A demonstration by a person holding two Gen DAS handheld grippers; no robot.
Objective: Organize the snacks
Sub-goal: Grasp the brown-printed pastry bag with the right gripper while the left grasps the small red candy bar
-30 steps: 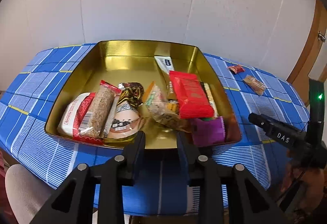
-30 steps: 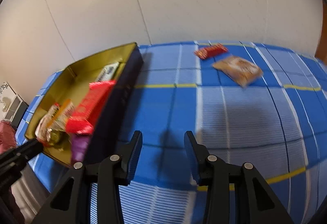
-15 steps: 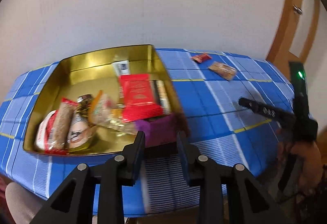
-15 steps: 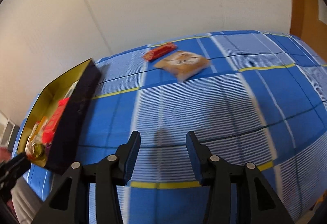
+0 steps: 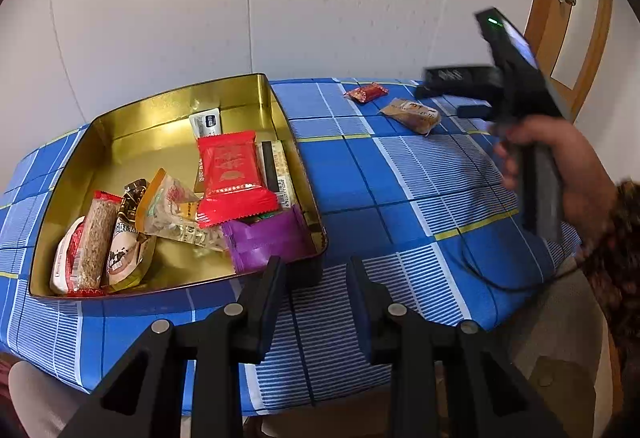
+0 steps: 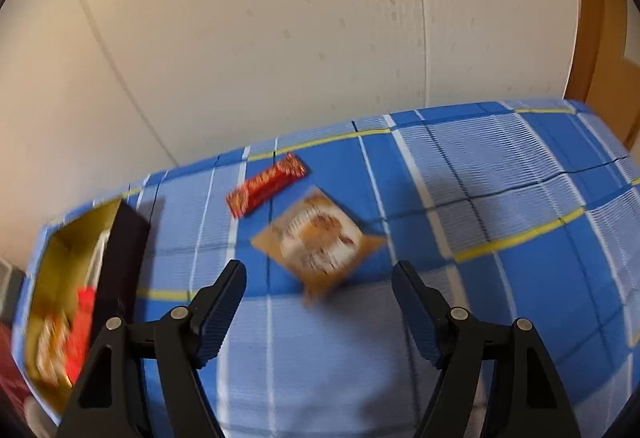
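A gold tin (image 5: 120, 142) sits on the blue checked tablecloth and holds several snack packets, with a red packet (image 5: 232, 174) and a purple one (image 5: 268, 240) on top. A tan snack packet (image 6: 320, 242) and a small red bar (image 6: 266, 190) lie loose on the cloth; both also show in the left wrist view, the packet (image 5: 412, 114) and the bar (image 5: 366, 93). My right gripper (image 6: 318, 278) is open wide and empty, just short of the tan packet. My left gripper (image 5: 316, 270) is open and empty at the tin's near right corner.
The tin's dark outer wall (image 6: 124, 250) is at the left of the right wrist view. A white wall stands behind the table. A wooden door frame (image 5: 560, 18) is at the far right. The table's near edge (image 5: 360, 398) lies below my left gripper.
My right gripper has moved forward toward the tan packet and its jaws have opened wider. My left gripper has swung slightly right, staying open.
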